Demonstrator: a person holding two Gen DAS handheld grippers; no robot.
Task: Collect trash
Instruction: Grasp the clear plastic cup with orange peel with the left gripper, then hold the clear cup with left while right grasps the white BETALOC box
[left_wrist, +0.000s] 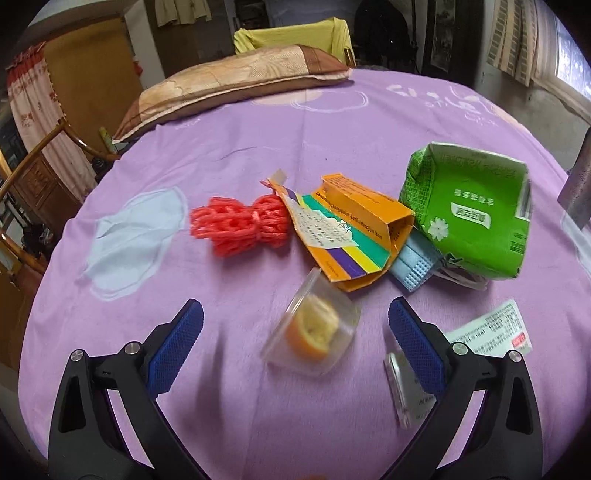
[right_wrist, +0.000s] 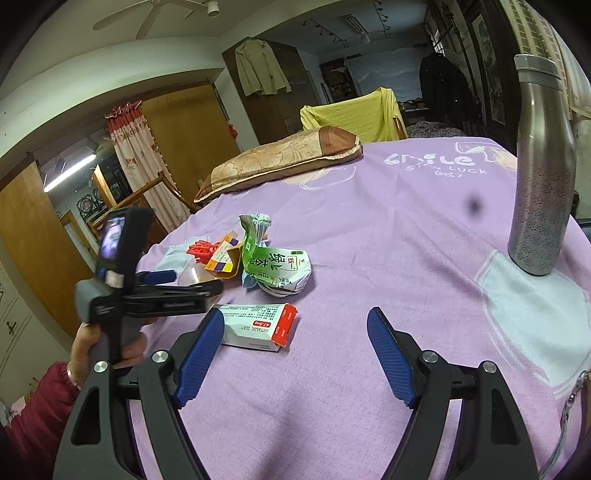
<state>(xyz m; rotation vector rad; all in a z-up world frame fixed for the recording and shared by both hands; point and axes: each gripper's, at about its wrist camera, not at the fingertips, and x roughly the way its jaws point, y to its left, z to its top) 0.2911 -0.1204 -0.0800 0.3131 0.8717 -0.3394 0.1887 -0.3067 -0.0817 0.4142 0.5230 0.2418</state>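
Trash lies on a purple bedsheet. In the left wrist view my left gripper is open, its fingers on either side of a clear plastic bag with orange peel. Beyond lie a red plastic string bundle, a flattened orange box, a green carton over a blue face mask, and a white medicine box. A foil blister strip lies by the right finger. My right gripper is open and empty just right of the medicine box. The left gripper also shows in the right wrist view.
A steel bottle stands on the sheet at the right. A brown pillow lies at the far edge, with a yellow-draped chair behind. A wooden rail runs left of the bed.
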